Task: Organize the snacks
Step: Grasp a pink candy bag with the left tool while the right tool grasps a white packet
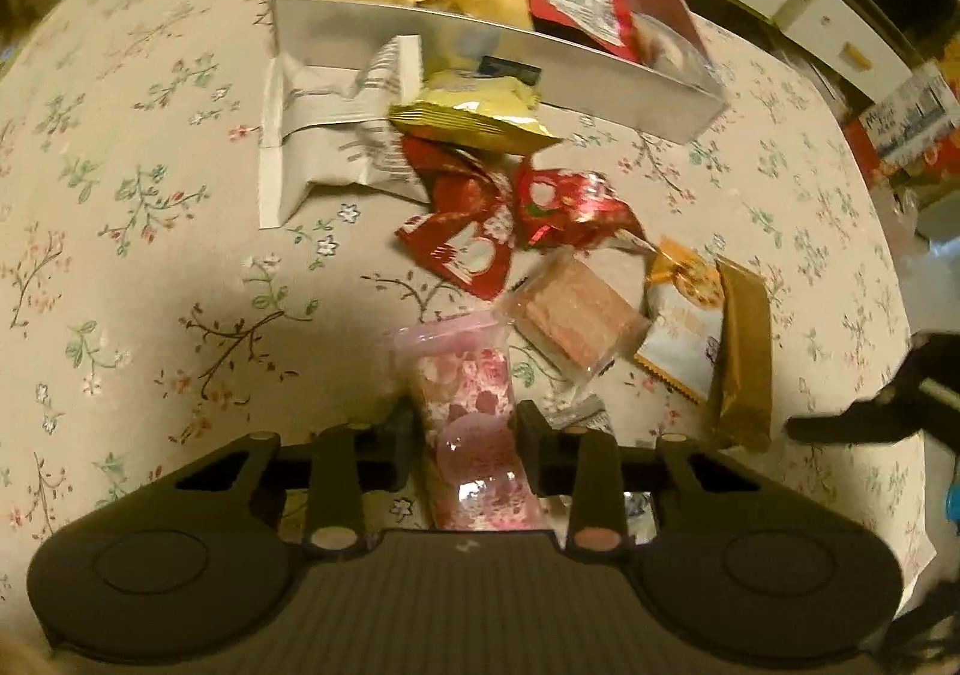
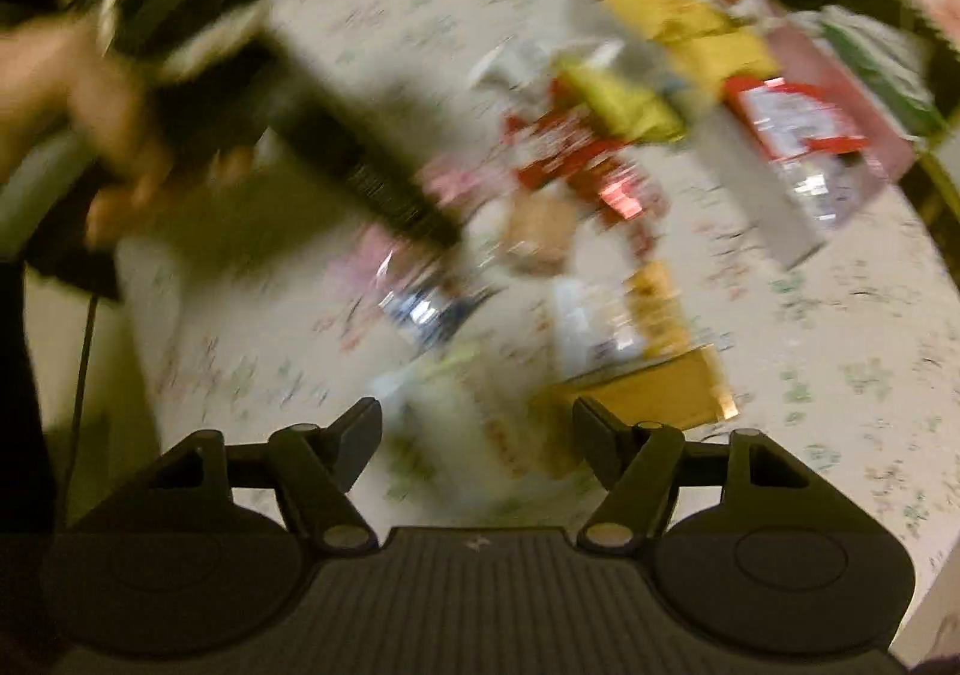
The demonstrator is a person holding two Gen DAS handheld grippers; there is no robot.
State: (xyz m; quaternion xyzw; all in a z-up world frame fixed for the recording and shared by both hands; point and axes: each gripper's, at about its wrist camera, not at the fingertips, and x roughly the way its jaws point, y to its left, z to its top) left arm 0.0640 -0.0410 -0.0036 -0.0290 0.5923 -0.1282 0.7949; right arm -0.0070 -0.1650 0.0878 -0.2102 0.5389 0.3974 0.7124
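Several snacks already sit in the box (image 1: 480, 69) at 12 o'clock; roughly eight packets still lie loose on the counter (image 1: 150, 231). Left gripper (image 1: 465, 435) jaws are clamped on the pink packet (image 1: 462, 375) at 6 o'clock. Right gripper (image 2: 477, 435) jaws are apart, holding nothing.
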